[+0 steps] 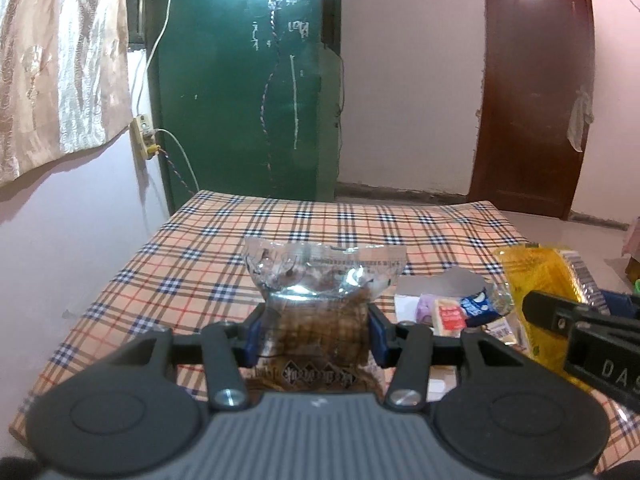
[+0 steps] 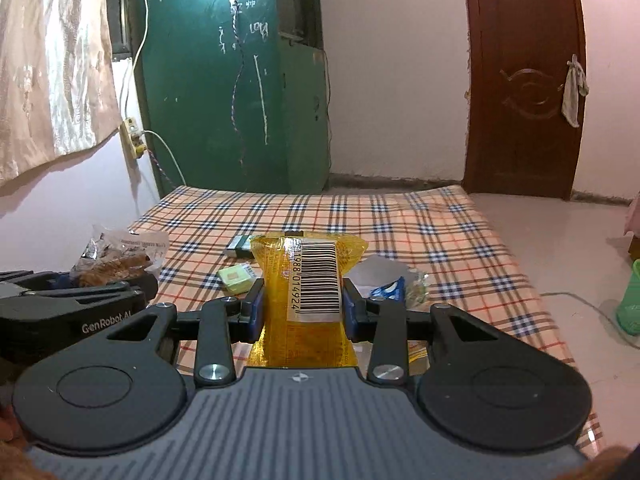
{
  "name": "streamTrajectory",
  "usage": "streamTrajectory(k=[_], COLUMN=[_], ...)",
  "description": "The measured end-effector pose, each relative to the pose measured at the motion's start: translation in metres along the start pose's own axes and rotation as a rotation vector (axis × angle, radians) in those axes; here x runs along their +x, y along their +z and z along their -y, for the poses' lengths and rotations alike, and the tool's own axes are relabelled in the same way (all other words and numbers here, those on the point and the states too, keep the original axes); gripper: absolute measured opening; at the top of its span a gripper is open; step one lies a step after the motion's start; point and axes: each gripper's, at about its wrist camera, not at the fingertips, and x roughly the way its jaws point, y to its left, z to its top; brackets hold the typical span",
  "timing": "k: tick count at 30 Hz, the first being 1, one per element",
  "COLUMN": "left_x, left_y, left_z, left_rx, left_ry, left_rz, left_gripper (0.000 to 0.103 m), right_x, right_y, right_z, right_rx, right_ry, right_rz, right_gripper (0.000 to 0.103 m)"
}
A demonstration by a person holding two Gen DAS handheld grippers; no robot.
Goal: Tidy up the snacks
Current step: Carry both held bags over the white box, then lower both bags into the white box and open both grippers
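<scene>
Left hand-held gripper (image 1: 314,334) clamped on clear brown-snack bag (image 1: 320,280); right hand-held gripper (image 2: 302,312) clamped on yellow packet (image 2: 306,280), both lifted above the plaid cloth (image 2: 440,232). Small packets (image 2: 236,278) near centre remain unsorted

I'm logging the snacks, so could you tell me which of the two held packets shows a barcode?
The yellow packet in the right gripper shows a white barcode label. The clear packet of brown snacks in the left gripper shows none.
</scene>
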Motion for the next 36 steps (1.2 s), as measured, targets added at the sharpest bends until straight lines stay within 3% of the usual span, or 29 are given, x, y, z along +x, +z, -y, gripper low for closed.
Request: streamTrajectory(k=[21, 36], left_x=[0.002, 0.019], left_y=[0.001, -0.019], left_z=[0.05, 0.073], left_rx=[0.058, 0.088], left_ry=[-0.118, -0.165], left_rz=[-0.01, -0.072], left_gripper=[0.049, 0.049], right_x=[-0.039, -0.032], right_y=[-0.005, -0.023], right_z=[0.068, 0.088], right_rx=[0.066, 0.108], right_ry=[-0.114, -0.137], right_rz=[0.023, -0.038], right_gripper=[0.045, 0.045])
